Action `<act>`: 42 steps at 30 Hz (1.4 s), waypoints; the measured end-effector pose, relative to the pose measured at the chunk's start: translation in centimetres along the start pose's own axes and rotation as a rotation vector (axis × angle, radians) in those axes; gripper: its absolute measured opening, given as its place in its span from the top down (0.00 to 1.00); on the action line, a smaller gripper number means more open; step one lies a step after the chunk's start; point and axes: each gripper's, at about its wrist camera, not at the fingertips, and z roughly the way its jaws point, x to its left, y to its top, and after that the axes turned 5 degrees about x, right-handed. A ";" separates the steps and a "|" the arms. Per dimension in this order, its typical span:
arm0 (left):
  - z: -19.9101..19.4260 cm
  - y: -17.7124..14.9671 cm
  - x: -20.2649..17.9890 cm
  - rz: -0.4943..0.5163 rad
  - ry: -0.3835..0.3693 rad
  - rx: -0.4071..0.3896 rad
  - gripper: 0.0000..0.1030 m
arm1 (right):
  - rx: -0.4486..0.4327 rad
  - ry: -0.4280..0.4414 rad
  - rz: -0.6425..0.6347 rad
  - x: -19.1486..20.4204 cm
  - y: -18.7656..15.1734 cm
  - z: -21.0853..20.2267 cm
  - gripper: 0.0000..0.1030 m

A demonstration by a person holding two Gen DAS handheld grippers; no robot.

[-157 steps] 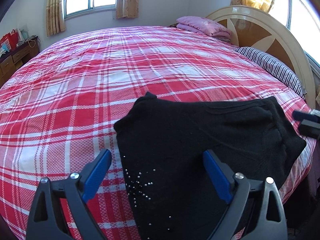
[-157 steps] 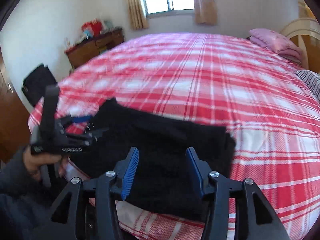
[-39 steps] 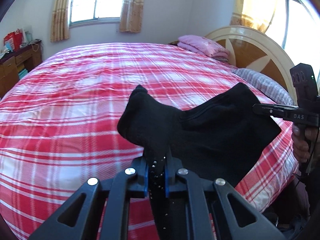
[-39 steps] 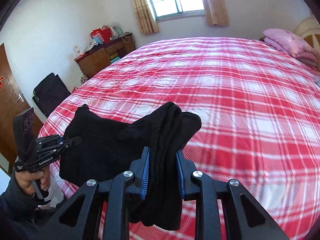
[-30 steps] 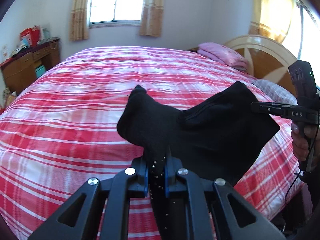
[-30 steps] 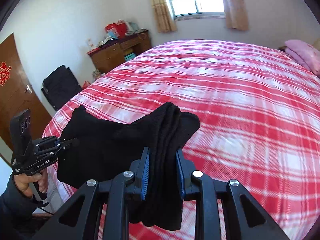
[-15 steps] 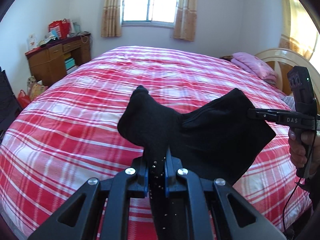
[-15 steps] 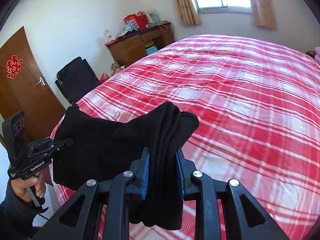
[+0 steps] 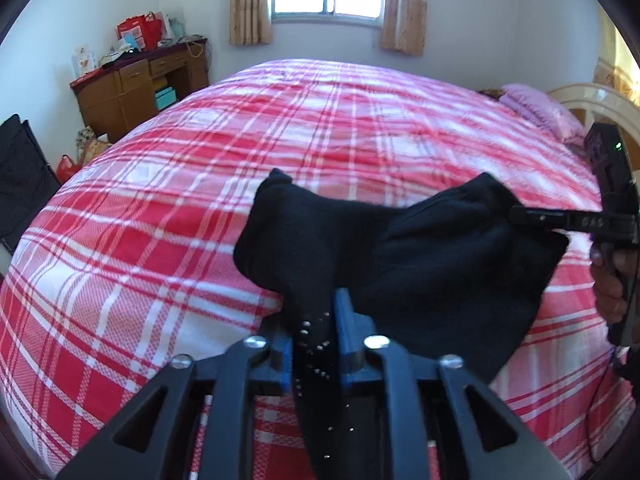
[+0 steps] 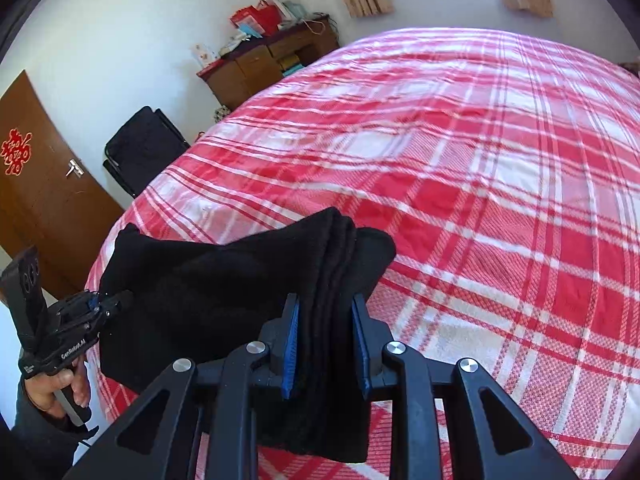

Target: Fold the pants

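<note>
I have the black pants (image 9: 440, 256) off the bed (image 9: 168, 240), strung between my two claws. My left claw (image 9: 314, 334) is clamped on one end, the studded fabric pinched between its blue pads. My right claw (image 10: 325, 344) is clamped on the other end, a thick stack of layers. The pants' long axis runs claw to claw, sagging in the middle, above the near edge of the plaid bedspread. Neither hand is nearer; I judge both must lower together, forward onto the bed.
</note>
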 end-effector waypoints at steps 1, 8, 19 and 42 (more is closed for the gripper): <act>0.3 -0.3 -0.2 0.012 0.009 0.004 0.72 | 0.000 0.003 0.014 -0.3 -0.1 0.1 0.73; -0.1 -1.4 0.2 -0.009 0.100 -0.015 0.36 | -0.025 -0.014 0.120 -2.4 -1.2 -0.8 0.44; -2.9 -2.8 0.1 -0.089 0.203 -0.082 0.27 | -0.199 -0.224 0.234 -5.0 -7.9 -12.4 0.40; -17.6 -2.2 -5.9 0.022 0.113 -0.437 0.06 | -0.369 -0.379 -0.118 7.5 -16.4 -26.1 0.32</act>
